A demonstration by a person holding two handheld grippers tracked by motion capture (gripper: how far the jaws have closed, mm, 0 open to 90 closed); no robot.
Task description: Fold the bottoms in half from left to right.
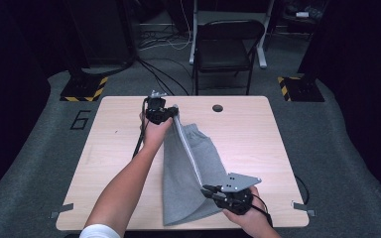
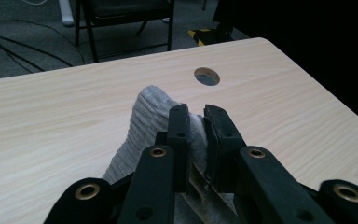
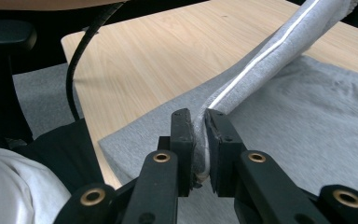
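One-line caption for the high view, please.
Two hand-held grippers, left and right, lift one edge of grey shorts off a wooden table.

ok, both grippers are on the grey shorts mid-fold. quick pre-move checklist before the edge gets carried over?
1. Left gripper clamped on the ribbed waistband end of the grey shorts: ok.
2. Right gripper clamped on the hem end of the striped edge: ok.
3. Edge between the two grippers lifted and taut, no sag: ok.
4. Rest of the shorts flat on the table, lower layer not dragged up: ok.
5. Landing area to the person's left free of objects: ok.
6. Fingers biting one fabric layer or both: cannot tell.
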